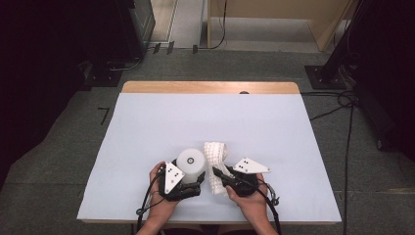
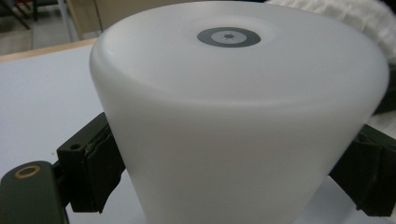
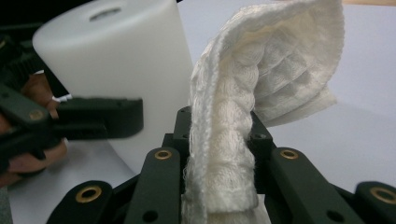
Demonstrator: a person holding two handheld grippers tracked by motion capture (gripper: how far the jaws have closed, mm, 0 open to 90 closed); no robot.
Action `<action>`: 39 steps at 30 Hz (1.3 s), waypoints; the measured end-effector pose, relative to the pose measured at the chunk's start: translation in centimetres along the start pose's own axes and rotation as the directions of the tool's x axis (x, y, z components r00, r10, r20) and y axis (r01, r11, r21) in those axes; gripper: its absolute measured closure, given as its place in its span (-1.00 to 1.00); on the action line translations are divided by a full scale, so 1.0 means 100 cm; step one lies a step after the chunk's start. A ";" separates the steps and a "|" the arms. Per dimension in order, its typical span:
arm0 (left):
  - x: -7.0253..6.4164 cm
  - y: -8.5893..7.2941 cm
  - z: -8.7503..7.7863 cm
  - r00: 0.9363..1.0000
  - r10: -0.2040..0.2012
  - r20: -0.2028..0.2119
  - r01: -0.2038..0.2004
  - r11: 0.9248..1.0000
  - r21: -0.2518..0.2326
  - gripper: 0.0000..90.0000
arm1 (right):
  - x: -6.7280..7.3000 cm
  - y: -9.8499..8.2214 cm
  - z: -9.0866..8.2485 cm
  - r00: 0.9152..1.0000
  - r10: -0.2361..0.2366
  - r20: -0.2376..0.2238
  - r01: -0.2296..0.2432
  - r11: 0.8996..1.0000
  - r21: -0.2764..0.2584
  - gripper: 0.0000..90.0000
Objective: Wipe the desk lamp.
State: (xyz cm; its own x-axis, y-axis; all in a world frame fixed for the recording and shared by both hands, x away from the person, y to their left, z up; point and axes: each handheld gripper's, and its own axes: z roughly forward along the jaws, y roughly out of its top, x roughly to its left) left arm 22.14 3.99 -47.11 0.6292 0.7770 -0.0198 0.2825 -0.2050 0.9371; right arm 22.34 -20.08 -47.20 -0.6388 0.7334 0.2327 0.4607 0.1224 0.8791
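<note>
Beside the white cup (image 1: 191, 164), which is standing inverted near the table's (image 1: 147, 127) front edge, the right gripper (image 1: 219, 174) is clenching a folded cloth (image 1: 216, 155) for wiping, while the left gripper (image 1: 194, 184) is clamping the cup steady.

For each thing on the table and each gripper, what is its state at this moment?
White cup: upside down on the table, base up, clamped at its sides.
White cloth: folded over, held up off the table, top end drooping.
Left gripper: jaws shut on the white cup.
Right gripper: jaws shut on the white cloth.
Table: covered with a pale sheet.
</note>
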 end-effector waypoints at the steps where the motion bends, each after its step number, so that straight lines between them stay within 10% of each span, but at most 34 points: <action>1: 0.003 0.002 -0.002 1.000 0.003 0.023 -0.002 1.000 -0.012 -0.81 | 0.001 0.000 0.001 1.000 -0.001 -0.003 0.001 1.000 0.003 0.63; 4: 0.009 0.006 -0.008 0.993 0.035 0.114 -0.028 0.998 -0.061 -0.81 | 0.002 -0.002 0.003 1.000 -0.003 -0.009 0.003 1.000 0.014 0.63; 10: 0.011 0.004 -0.006 0.985 0.044 0.166 -0.036 0.998 -0.049 -0.81 | 0.010 0.000 0.003 1.000 -0.007 -0.022 0.007 1.000 0.005 0.63; 19: 0.012 0.002 -0.003 0.983 0.037 0.177 -0.032 0.999 -0.030 -0.81 | 0.023 0.024 -0.021 0.998 -0.049 -0.047 0.043 0.992 -0.117 0.63; 29: 0.016 0.005 -0.006 0.982 0.044 0.183 -0.035 0.998 -0.052 -0.81 | 0.010 -0.002 0.007 1.000 -0.008 -0.030 0.009 0.999 0.035 0.63; 39: 0.018 -0.009 0.004 0.983 0.086 0.163 -0.084 0.996 -0.020 -0.81 | -0.006 0.001 -0.003 1.000 0.023 0.018 -0.023 1.000 -0.004 0.63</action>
State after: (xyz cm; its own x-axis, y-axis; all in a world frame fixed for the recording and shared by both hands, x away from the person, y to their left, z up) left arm 23.36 5.34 -48.16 0.7607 0.6490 0.0044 0.2144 -0.2576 0.9422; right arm 22.60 -20.65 -47.12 -0.6166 0.7481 0.2454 0.4727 0.1024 0.8753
